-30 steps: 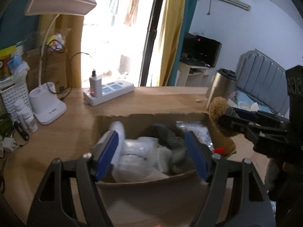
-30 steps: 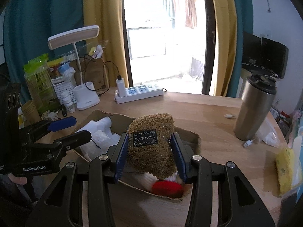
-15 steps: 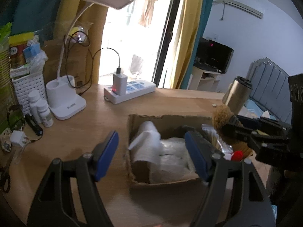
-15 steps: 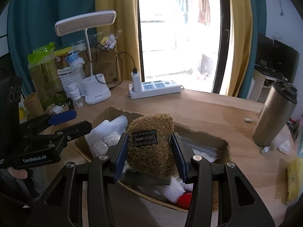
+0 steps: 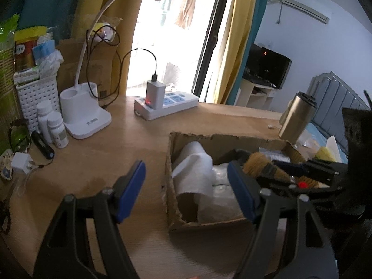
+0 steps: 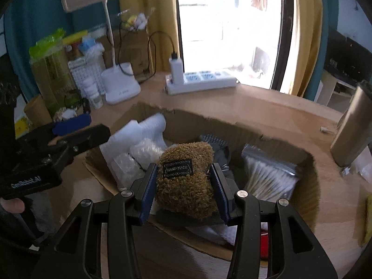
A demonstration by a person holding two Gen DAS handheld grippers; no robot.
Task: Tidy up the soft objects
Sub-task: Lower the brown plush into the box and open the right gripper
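right gripper [image 6: 183, 186] clamped on brown plush toy [image 6: 184, 181] above cardboard box [image 6: 311, 186] — left gripper [image 5: 186, 190] apart, empty

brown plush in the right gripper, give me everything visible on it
The brown plush toy is shaggy and golden-brown, with a black sewn label reading HAND MADE facing the right wrist camera. The right gripper pinches it between blue pads, denting its sides. It hangs low over the open cardboard box; something red shows below it. Contact with the contents is hidden.

Black left gripper [image 5: 186, 193] frame, blue pads [image 5: 130, 191], silver screws, white "GenRobot.AI" lettering.
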